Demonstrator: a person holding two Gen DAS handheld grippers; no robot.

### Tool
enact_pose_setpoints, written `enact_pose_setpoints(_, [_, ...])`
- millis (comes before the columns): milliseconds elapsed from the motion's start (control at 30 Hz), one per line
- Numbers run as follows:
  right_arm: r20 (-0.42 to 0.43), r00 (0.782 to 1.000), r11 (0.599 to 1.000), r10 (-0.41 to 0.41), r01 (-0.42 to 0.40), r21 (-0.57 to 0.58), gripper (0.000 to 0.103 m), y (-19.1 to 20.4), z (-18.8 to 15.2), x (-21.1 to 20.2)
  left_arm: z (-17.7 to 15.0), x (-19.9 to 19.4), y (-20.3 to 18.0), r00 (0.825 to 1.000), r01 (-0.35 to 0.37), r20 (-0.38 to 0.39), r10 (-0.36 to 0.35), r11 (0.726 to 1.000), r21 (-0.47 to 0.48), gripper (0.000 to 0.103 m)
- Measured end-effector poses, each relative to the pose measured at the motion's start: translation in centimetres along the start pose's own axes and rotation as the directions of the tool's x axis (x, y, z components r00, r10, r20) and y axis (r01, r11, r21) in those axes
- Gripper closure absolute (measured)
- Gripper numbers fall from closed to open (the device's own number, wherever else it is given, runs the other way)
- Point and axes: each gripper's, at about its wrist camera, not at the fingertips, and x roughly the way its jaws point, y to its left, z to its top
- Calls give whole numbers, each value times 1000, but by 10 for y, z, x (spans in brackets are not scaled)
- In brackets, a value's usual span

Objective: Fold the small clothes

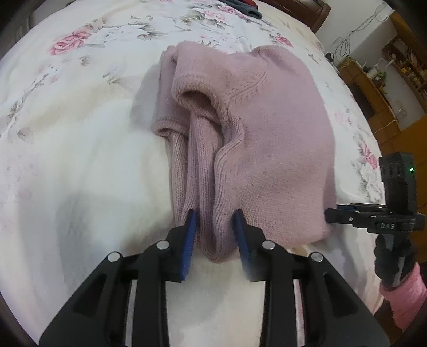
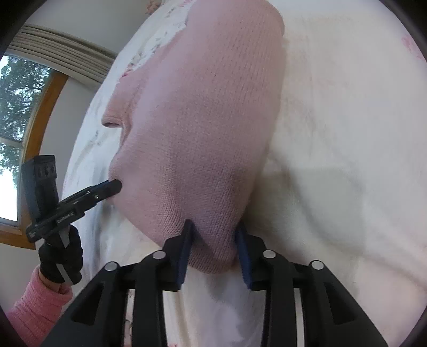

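Note:
A pink knitted sweater [image 1: 267, 133] lies folded on a white floral bedsheet [image 1: 80, 160]. Its ribbed hem bunches toward me in the left wrist view. My left gripper [image 1: 216, 216] is shut on that bunched ribbed fold at the sweater's near edge, and cloth fills the gap between the blue pads. In the right wrist view the sweater [image 2: 200, 120] bulges up, and my right gripper [image 2: 213, 227] is shut on its near corner. Each gripper shows in the other's view: the right gripper [image 1: 328, 213] at the sweater's right corner, the left gripper [image 2: 117, 185] at its left edge.
Dark clothes [image 1: 245, 6] lie at the bed's far edge beside a wooden headboard [image 1: 301, 10]. Wooden shelves [image 1: 395, 80] stand to the right of the bed. A window [image 2: 16, 106] is at the left. A black-gloved hand [image 2: 61, 253] with a pink sleeve holds the left gripper.

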Motion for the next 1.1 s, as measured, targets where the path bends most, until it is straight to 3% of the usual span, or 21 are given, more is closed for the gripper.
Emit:
enact_pose_setpoints(67, [9,999,999,44,-44,18,60,-3,1,-8,6,-15,0,999,-17,35,17,1000,-8,57])
enact_pose_setpoints(200, [50,997,998,62,-64,29,58,-11,5,-22,33,-42,12,988,-71,134,73,997,-25,49])
enact_pose_setpoints(300, [62,996,997,61,-63,38,57,-14,9,-24,75,-46,21,981,-44,186,56,997,-66,43])
enact_pose_setpoints(500, [58,997,997,59,-62,46,56,-14,11,-15,142,0,21,991,6,131,12,991,-131,39])
enact_pose_setpoints(633, [53,997,997,56,-58,51,56,-22,10,-15,158,18,15,991,50,133,-32,990,-133,41])
enact_pose_setpoints(733, [47,997,996,61,-64,60,53,-26,10,-12,167,36,6,996,50,77,-40,990,-128,49])
enact_pose_setpoints(800, [48,997,996,60,-63,62,53,-27,9,-12,167,43,1,998,20,56,-13,993,-118,63])
enact_pose_setpoints(833, [48,997,996,60,-62,62,53,-27,9,-12,167,43,-1,998,9,61,-2,993,-114,76])
enact_pose_setpoints(900, [47,997,996,57,-60,61,53,-27,8,-12,162,31,-5,993,2,119,10,995,-95,94])
enact_pose_setpoints(967, [45,997,996,57,-60,60,53,-27,8,-12,156,14,-14,978,-59,197,69,997,-54,94])
enact_pose_setpoints(1033, [45,997,996,59,-62,62,53,-26,8,-11,144,-9,-32,939,-156,316,135,987,39,94])
enact_pose_setpoints(1100, [46,997,996,58,-61,59,52,-26,8,-11,138,-15,-36,924,-195,351,150,976,97,94])
